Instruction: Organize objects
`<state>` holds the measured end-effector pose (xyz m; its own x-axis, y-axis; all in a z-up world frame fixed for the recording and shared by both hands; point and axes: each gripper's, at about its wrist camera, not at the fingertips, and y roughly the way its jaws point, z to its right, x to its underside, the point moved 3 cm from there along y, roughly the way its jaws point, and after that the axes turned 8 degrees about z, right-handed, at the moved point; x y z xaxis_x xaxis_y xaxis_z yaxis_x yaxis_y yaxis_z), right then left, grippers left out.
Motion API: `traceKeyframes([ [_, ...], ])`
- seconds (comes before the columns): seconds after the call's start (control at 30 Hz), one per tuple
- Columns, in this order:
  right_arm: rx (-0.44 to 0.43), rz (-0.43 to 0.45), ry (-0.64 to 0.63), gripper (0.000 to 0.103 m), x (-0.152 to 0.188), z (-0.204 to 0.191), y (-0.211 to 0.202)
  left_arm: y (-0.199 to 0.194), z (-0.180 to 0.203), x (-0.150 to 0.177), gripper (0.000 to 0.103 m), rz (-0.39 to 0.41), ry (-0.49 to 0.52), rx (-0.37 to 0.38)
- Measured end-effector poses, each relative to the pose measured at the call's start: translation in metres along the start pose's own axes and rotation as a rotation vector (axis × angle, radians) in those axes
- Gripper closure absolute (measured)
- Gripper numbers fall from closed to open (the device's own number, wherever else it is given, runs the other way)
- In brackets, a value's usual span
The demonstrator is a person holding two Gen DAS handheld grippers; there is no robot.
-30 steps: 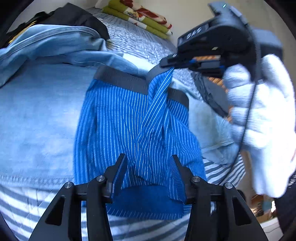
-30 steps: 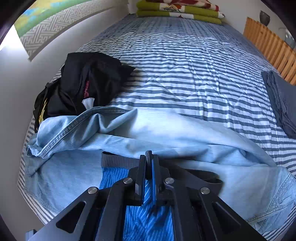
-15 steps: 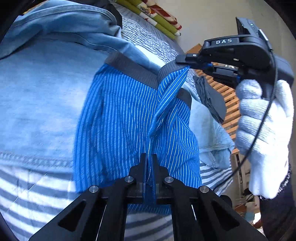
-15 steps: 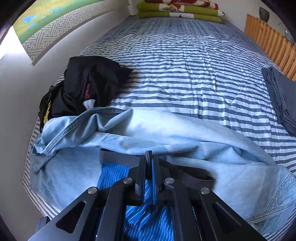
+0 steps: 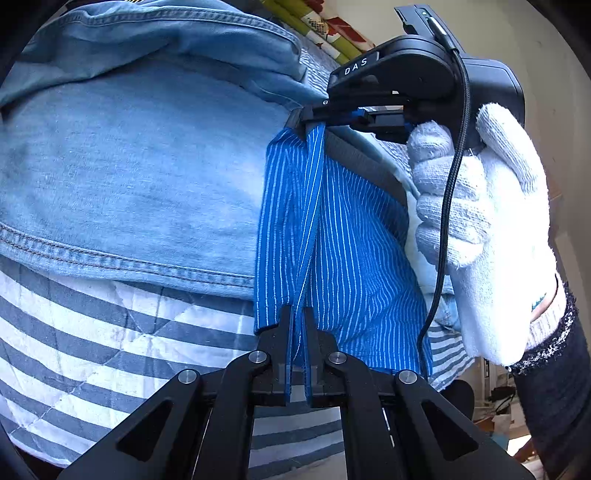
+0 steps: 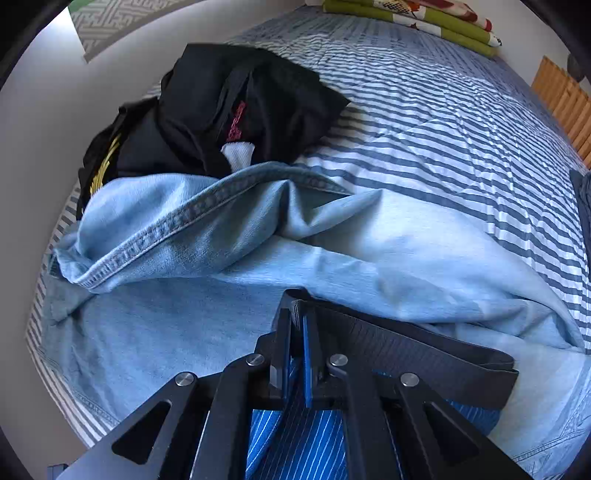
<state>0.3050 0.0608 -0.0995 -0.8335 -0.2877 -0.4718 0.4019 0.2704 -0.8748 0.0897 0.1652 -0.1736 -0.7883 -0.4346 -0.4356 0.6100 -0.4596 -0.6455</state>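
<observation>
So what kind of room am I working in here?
Most likely a bedroom: a striped quilt covers a bed, a folded blanket lies at its far end, and loose clothes like the jeans lie on top.

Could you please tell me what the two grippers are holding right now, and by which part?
Both hold the blue pinstriped boxer shorts: the right gripper pinches the grey waistband, the left gripper the bottom hem.

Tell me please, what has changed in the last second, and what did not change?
The left gripper, open a second ago, has shut on the lower hem of the blue striped shorts. The shorts are now folded narrower and pulled up off the denim garment. The right gripper stays clamped on the grey waistband. The black clothes have not moved.
</observation>
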Motion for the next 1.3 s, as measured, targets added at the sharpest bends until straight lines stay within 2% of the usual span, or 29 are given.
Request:
traceKeyframes([
  [0.07, -0.019, -0.014, -0.020, 0.094, -0.001, -0.004, 0.005, -0.003, -0.005, -0.001, 0.099, 0.005, -0.006, -0.008],
  [0.13, -0.079, -0.036, -0.046, 0.085, -0.003, -0.007, 0.007, -0.004, -0.009, -0.002, 0.099, 0.012, -0.025, -0.012],
  [0.2, -0.140, -0.021, -0.044, 0.084, -0.007, -0.005, -0.004, -0.007, -0.014, -0.003, 0.099, 0.027, -0.053, -0.030],
  [0.3, -0.211, 0.045, -0.007, 0.076, -0.014, 0.014, -0.036, -0.010, -0.019, -0.002, 0.083, -0.006, -0.071, -0.036],
  [0.37, -0.230, 0.096, 0.017, 0.071, -0.013, 0.036, -0.064, -0.023, -0.018, -0.003, 0.078, 0.016, -0.046, -0.051],
  [0.47, -0.209, 0.184, 0.052, 0.068, 0.002, 0.083, -0.106, -0.039, -0.007, -0.015, 0.067, 0.056, -0.016, -0.051],
  [0.53, -0.177, 0.199, 0.087, 0.066, 0.019, 0.113, -0.120, -0.038, 0.002, -0.032, 0.047, 0.072, 0.026, -0.058],
  [0.6, -0.158, 0.193, 0.126, 0.066, 0.040, 0.139, -0.122, -0.034, 0.011, -0.049, 0.042, 0.086, 0.058, -0.057],
  [0.7, -0.114, 0.154, 0.169, 0.066, 0.069, 0.168, -0.110, -0.003, 0.030, -0.079, 0.041, 0.066, 0.147, -0.084],
  [0.77, -0.121, 0.123, 0.179, 0.066, 0.077, 0.173, -0.096, 0.026, 0.036, -0.093, 0.040, 0.034, 0.183, -0.090],
  [0.83, -0.131, 0.098, 0.185, 0.066, 0.084, 0.174, -0.083, 0.043, 0.035, -0.105, 0.040, 0.007, 0.207, -0.132],
  [1.0, -0.165, 0.061, 0.186, 0.066, 0.090, 0.170, -0.055, 0.076, 0.014, -0.129, 0.040, -0.014, 0.188, -0.216],
  [1.3, -0.208, 0.035, 0.194, 0.066, 0.086, 0.169, -0.026, 0.090, 0.008, -0.153, 0.039, -0.036, 0.180, -0.154],
])
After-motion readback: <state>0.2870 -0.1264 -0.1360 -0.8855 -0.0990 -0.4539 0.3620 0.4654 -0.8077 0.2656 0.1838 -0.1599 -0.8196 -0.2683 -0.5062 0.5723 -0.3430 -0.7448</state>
